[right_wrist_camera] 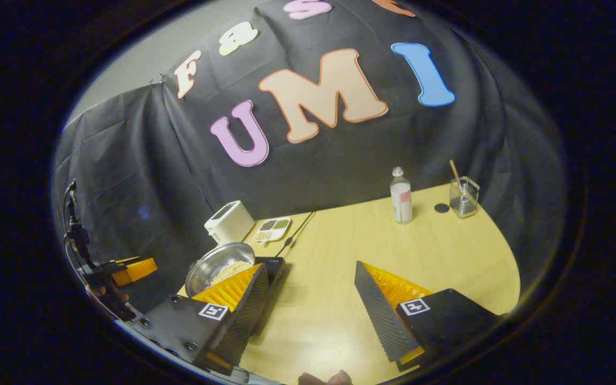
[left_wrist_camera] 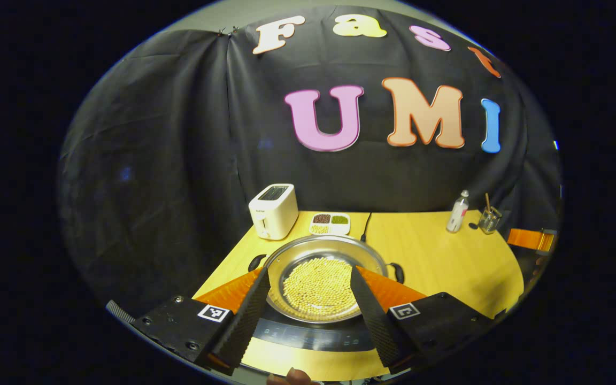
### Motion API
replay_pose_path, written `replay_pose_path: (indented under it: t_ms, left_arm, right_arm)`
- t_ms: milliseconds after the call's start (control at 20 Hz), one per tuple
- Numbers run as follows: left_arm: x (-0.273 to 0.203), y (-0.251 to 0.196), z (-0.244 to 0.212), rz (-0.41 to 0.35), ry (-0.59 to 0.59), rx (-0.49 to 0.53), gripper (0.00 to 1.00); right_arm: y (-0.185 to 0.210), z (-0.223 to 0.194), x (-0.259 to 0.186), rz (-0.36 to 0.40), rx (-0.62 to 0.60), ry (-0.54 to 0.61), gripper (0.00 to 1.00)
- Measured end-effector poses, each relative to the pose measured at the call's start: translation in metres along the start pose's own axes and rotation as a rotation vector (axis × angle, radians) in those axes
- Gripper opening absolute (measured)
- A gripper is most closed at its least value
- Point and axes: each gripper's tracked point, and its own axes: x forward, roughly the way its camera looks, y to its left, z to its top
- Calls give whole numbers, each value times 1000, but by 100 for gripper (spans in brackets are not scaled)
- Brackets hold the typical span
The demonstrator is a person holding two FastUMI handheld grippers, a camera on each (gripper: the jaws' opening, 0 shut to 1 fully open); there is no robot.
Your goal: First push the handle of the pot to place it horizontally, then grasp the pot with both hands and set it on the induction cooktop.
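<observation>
Left tongs (left_wrist_camera: 309,299) wide apart, fingers flanking the pot (left_wrist_camera: 325,278) without gripping it. Pot sits on induction cooktop (left_wrist_camera: 313,336), filled with pale beans. Right tongs (right_wrist_camera: 308,297) wide, empty, above bare bench (right_wrist_camera: 340,251). Toaster (left_wrist_camera: 273,210) farthest back

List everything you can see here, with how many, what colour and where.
pot: one, silver, filled with pale beans, on the induction cooktop
induction cooktop: one, black, near table edge
toaster: one, white, back left
sectioned dish: one, white, beside the toaster
bottle: one, clear, back right
glass jar: one, clear, stick inside, beside the bottle
table: one, light wood
left gripper: one, fingers apart
right gripper: one, fingers apart
</observation>
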Motion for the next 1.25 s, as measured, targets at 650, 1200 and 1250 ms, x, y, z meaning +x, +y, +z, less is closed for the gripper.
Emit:
replay_pose_path:
  t_ms: [650, 1200, 1250]
  left_arm:
    - [-102, -52, 135, -130, -349, -30, 92]
    - [-172, -48, 147, -224, -476, -76, 93]
    - [-173, -47, 147, -229, -473, -75, 93]
  right_arm:
    - [35, 152, -144, -64, -156, -411, 100]
    - [100, 169, -226, -149, -268, -571, 92]
    - [100, 168, -228, -150, -256, -570, 92]
